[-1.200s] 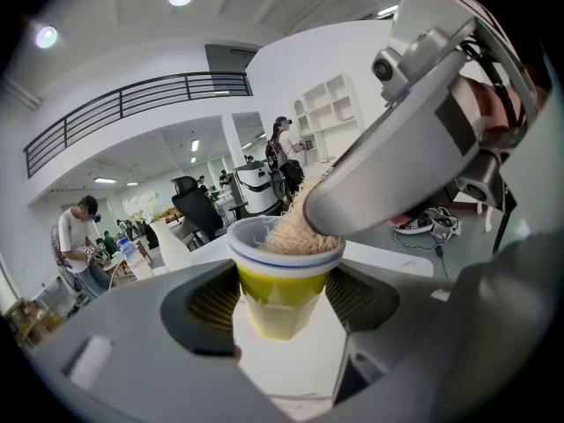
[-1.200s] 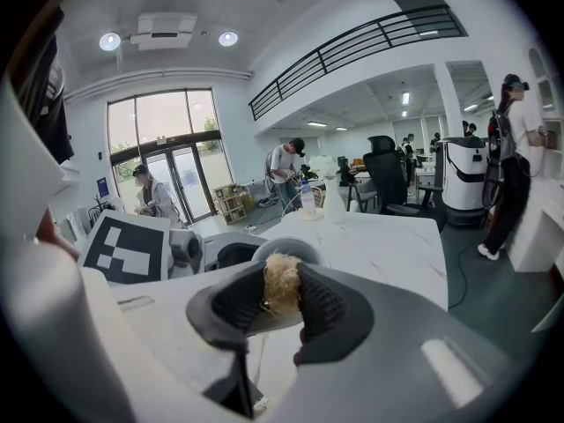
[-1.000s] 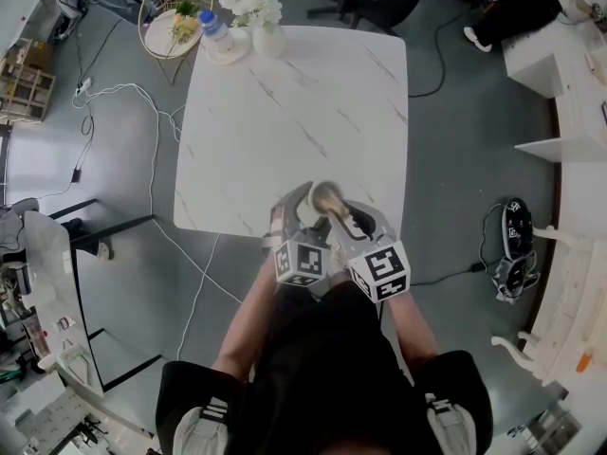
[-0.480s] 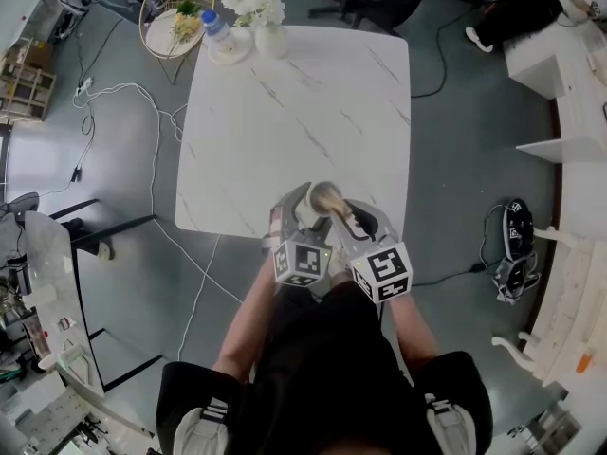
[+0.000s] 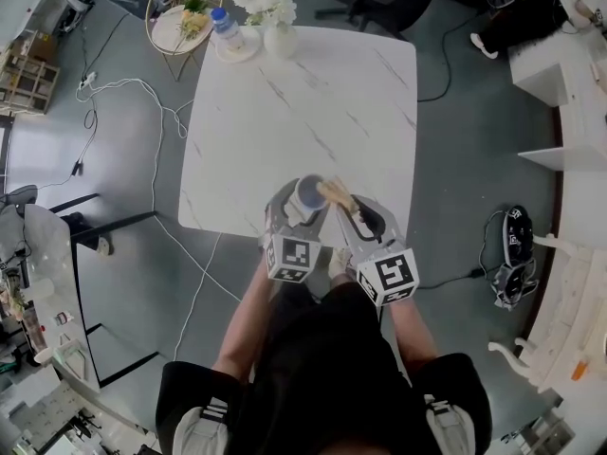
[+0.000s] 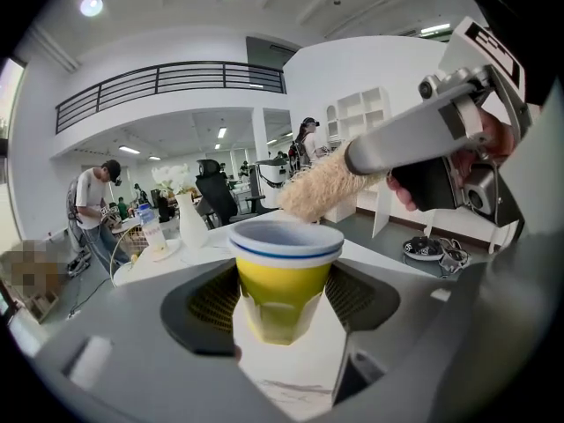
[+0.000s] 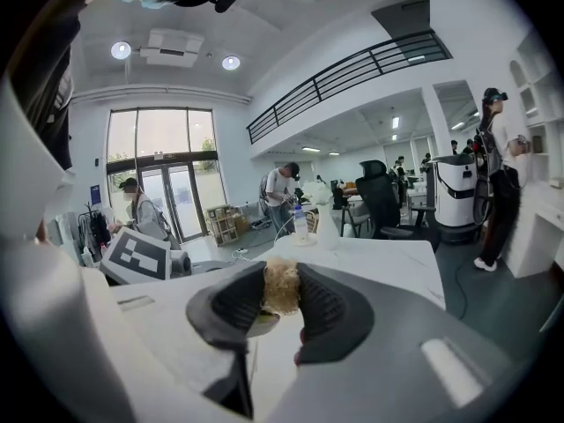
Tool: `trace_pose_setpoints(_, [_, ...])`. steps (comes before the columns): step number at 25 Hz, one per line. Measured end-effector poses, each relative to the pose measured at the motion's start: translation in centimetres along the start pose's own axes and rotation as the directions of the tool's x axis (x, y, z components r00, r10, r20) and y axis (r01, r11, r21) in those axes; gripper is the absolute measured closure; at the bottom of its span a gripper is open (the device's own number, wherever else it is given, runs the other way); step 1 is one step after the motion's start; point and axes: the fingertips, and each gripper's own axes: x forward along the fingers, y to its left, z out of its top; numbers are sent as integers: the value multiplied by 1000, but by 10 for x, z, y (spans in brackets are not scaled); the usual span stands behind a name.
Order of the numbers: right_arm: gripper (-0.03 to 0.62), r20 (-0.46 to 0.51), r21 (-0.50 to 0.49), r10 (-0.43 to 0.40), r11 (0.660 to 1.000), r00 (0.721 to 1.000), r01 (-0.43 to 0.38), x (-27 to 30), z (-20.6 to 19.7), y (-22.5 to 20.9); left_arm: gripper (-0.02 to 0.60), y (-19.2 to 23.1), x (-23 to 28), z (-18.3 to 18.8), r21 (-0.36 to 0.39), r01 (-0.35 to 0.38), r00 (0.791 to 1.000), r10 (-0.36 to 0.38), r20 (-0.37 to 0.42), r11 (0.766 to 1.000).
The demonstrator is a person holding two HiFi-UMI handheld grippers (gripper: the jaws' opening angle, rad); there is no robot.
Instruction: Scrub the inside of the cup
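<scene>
**While the cup sits clamped, the scrubber waits at its rim**

Since the cup (image 6: 284,267) looks like a thin-walled disposable sort, yellow in the body with a pale lip and a dark blue line under it, I judge it light, easily dented and apt to twist if pushed from one side. The left claw (image 6: 284,302) has it by the lower body, a ribbed pad on each flank and the jaws set wide to fit it. That low hold leaves the mouth free. A firm but gentle squeeze there seems right, as the lip would probably buckle. The cup is upright over the near edge of the white marbled bench (image 5: 303,102); whether its base rests on the bench I cannot tell.

The right claw (image 7: 280,300) is closed narrow on the scrubber (image 7: 282,285), a tan fuzzy head that looks soft and springy. It should give against the wall rather than scratch it. In the left gripper view that head is at the cup's far rim, above the opening and not yet down inside. Whether it touches the lip cannot be made out.

The cup shows no brand or lettering on the side facing the camera, only pale petal shapes near its foot. The cubes on both claws carry black-and-white square markers, not words. A bottle (image 5: 226,28) at the bench's far corner has a label too small to read.
</scene>
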Motion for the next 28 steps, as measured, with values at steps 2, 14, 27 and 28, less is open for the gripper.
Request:
trace_pose_setpoints(2, [488, 8, 0, -14, 1000, 1000, 14, 3, 1, -5, 268, 8, -1, -3, -17, -16, 1000, 16, -2, 1000])
trace_pose_setpoints(14, [488, 19, -21, -61, 998, 998, 61, 39, -3, -16, 267, 66, -10, -17, -134, -135, 989, 141, 39, 982])
trace_pose_setpoints(27, [490, -31, -7, -51, 999, 998, 51, 88, -11, -3, 268, 124, -12, -44, -189, -179, 980, 192, 52, 965])
trace_pose_setpoints(28, [488, -35, -5, -49, 999, 998, 49, 92, -12, 0, 268, 128, -13, -47, -191, -182, 979, 195, 52, 965])
